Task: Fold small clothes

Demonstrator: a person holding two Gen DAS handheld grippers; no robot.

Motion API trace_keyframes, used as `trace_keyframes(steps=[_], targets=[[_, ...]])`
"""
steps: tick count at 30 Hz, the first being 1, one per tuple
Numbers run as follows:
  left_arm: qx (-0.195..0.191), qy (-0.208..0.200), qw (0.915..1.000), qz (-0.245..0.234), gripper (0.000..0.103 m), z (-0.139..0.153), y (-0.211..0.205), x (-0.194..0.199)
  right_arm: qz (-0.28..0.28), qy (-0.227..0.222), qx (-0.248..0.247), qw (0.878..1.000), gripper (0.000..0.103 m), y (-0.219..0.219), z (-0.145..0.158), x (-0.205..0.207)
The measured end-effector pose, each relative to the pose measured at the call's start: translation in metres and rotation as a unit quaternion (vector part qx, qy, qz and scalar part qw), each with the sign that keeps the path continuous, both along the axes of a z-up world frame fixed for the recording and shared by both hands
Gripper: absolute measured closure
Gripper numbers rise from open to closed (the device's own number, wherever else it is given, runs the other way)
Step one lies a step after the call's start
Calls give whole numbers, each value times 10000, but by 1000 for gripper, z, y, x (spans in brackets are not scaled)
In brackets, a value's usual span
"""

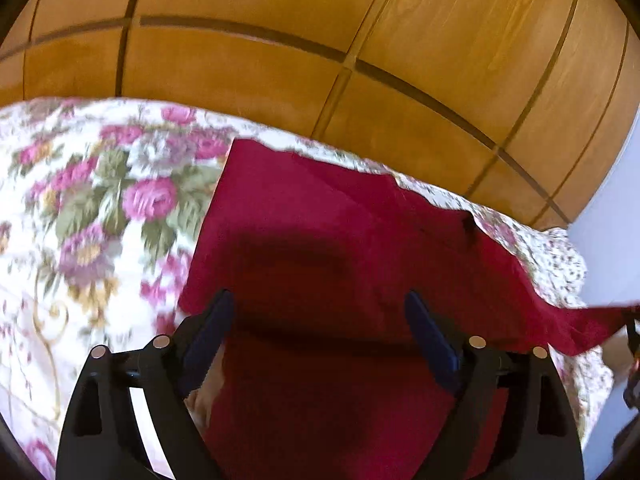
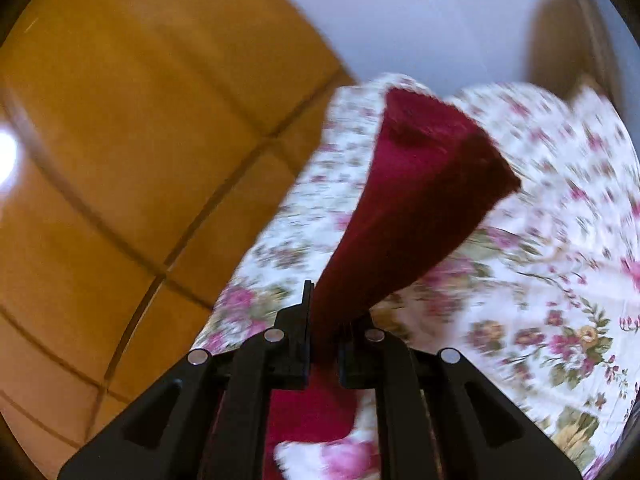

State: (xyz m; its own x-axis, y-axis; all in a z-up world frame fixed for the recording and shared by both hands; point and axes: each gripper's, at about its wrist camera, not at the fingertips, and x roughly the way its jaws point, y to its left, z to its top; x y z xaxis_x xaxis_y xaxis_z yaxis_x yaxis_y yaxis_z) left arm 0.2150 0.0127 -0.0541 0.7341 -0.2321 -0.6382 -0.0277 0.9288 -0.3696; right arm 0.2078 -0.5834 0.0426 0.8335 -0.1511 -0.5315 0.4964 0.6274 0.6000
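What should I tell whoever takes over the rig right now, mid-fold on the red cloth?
Left gripper: open, nothing between its fingers, over the red cloth.
Right gripper: shut on the red cloth, one end pulled up off the floral bedspread.
The rest of the cloth lies on the bedspread, partly flat, beside the wooden wardrobe.
Done: one end gripped and raised.
Left: carry that end over, lay it down, smooth, finish folding.

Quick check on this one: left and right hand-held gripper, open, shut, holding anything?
Left hand-held gripper: open, jaws spread above the red cloth, gripping nothing.
Right hand-held gripper: shut on the red cloth, which stretches away from its jaws.
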Motion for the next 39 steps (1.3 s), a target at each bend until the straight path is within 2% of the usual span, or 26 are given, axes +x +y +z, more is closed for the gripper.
trace_keyframes(steps=[3,6,9,12,15,17,19,20,21,22,24,25,27,30,31,33,35,37,39], targets=[[-165,202,9995,184,14,-12,17,-12,568,-30,-657,9962,95,64,30,24],[-481,458,9969,425,14,-28,39,-18,1045,-80,-1027,9892,95,117,44,43],[-872,306,9948,419,14,-34,51,-25,1645,-62,-1539,9743,95,186,48,65],[-797,238,9959,363,12,-36,48,-27,2197,38,-1737,9600,95,242,36,75],[-889,193,9953,344,11,-38,47,-28,2730,229,-1801,9447,95,297,11,81],[-943,158,9948,340,11,-38,48,-29,3126,374,-1918,9296,92,335,-11,83],[-969,151,9946,339,11,-41,49,-32,3516,537,-1966,9137,86,364,-35,85],[-967,153,9946,338,11,-41,49,-31,3684,639,-1968,9063,76,376,-46,86],[-963,155,9947,334,11,-41,49,-32,3885,759,-1952,8973,53,387,-58,87],[-965,160,9947,332,11,-41,49,-31,4129,905,-1931,8855,44,400,-72,86],[-948,225,9947,329,11,-38,48,-29,4303,993,-1939,8760,35,410,-84,75],[-918,278,9949,321,11,-36,48,-28,4333,940,-1923,8755,34,409,-86,66],[-836,373,9954,299,11,-27,46,-26,4333,689,-1803,8803,23,401,-80,46],[-1068,256,9938,163,11,-8,40,-23,4004,310,-1750,8989,17,369,-70,16],[-1129,204,9933,114,16,-2,36,-20,3841,291,-1785,9054,17,355,-68,6],[-1143,135,9933,-50,25,9,23,-8,3462,354,-1839,9193,16,331,-66,-6],[-1107,93,9936,-218,34,18,8,5,2857,563,-1883,9379,16,294,-69,-19],[-1060,36,9938,-323,34,23,-7,21,2416,822,-1834,9493,16,262,-74,-25],[-906,254,9946,-430,34,18,-24,44,2030,1011,-1629,9602,16,232,-82,-29]])
